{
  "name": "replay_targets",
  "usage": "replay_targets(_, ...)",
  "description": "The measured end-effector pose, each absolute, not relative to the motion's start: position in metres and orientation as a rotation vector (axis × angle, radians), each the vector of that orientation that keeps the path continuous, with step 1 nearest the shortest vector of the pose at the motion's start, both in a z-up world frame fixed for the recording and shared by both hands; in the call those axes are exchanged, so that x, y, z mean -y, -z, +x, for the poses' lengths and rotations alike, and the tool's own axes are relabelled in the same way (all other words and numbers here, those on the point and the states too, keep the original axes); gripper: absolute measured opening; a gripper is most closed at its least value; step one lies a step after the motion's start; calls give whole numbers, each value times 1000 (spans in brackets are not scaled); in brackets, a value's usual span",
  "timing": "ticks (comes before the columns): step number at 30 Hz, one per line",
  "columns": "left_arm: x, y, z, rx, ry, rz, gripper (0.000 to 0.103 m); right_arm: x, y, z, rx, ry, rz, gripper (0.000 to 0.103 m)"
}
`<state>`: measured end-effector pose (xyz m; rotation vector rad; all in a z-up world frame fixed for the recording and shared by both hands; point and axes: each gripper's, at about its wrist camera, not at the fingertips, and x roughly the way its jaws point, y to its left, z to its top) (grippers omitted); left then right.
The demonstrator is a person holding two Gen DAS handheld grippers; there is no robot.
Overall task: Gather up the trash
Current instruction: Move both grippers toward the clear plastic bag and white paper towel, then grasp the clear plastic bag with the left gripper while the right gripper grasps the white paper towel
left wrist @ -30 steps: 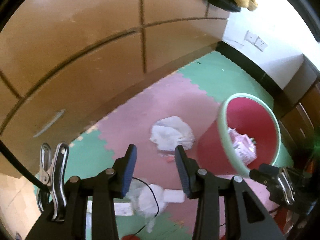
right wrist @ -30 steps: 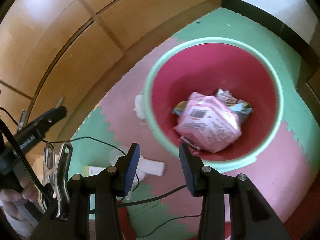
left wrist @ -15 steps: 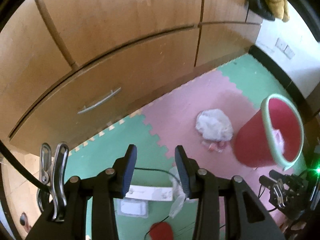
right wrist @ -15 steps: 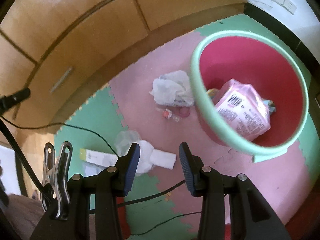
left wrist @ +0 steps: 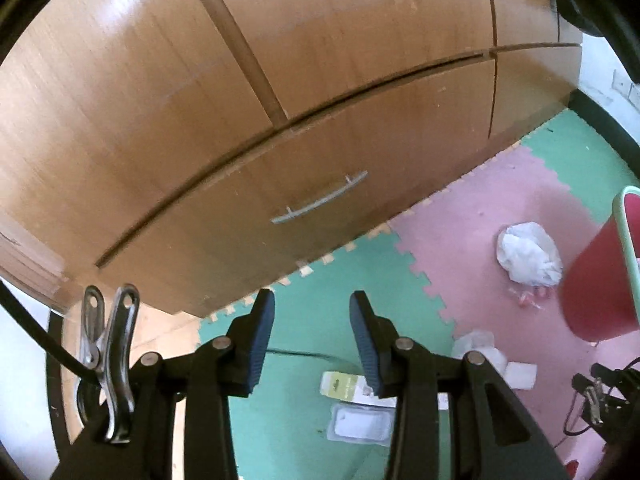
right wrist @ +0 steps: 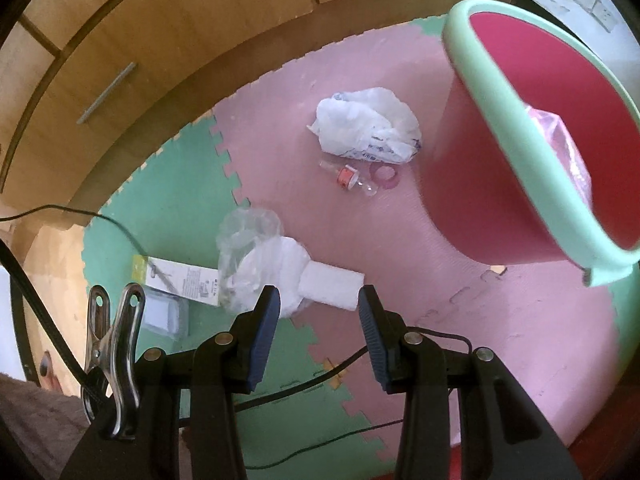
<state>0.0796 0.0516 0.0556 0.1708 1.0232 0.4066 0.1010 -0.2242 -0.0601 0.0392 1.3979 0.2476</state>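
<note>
right wrist view: both the right hand-held gripper (right wrist: 316, 316) and left hand-held gripper (left wrist: 310, 324) hang released, empty, above floor litter.

A home room, by the look: pink-and-green interlocking foam floor mats (right wrist: 400, 248), brown wooden wardrobe drawers with a slim metal handle (left wrist: 320, 200), white wall sockets (right wrist: 592, 0) above dark skirting.
</note>
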Motion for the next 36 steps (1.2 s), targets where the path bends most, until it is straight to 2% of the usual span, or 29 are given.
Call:
replay_targets(12,-33,45,119,-1270,-209,-111,41,222,113,106,-1471,-194,59,43)
replay_targets(19,5,99,127,-1394,-84,-102,46,232,142,114,-1520,-155,104,48)
replay_targets(36,65,206,134,-1588,59,19,52,234,222,116,-1648,-56,286,51)
